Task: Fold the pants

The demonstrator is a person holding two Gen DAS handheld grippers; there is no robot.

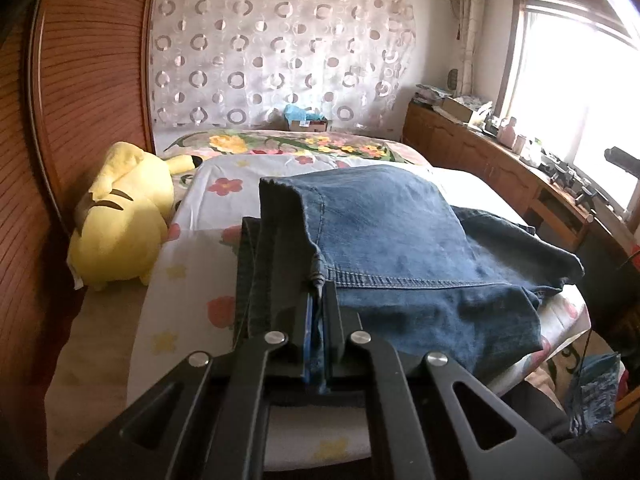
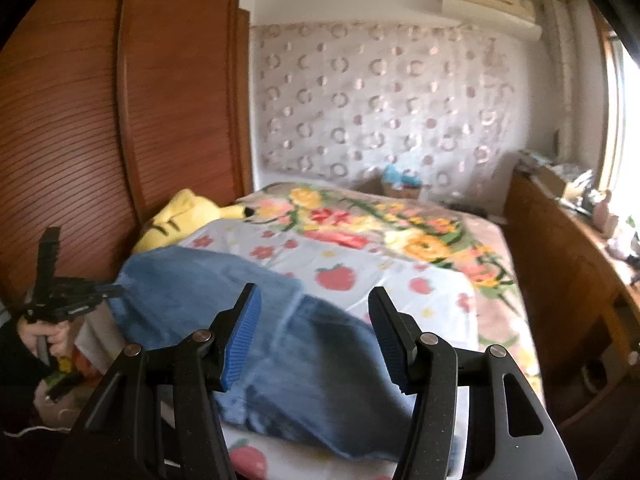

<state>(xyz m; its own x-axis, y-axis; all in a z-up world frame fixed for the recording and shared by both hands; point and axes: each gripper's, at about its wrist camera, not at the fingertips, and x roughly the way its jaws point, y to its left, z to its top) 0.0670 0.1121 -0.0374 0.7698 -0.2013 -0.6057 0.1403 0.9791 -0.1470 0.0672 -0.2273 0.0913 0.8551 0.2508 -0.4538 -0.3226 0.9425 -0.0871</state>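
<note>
No writing, label, brand or number can be read in either view. Any small print is too blurred.

Jeans and plush on bed

A: The bed carries a flowered sheet, with a louvred wooden wardrobe tight at its left.

B: Behind it?

A: A sheer curtain with ring patterns over the far wall. A cluttered wooden cabinet runs along the right, under a window flooded with daylight.
</note>
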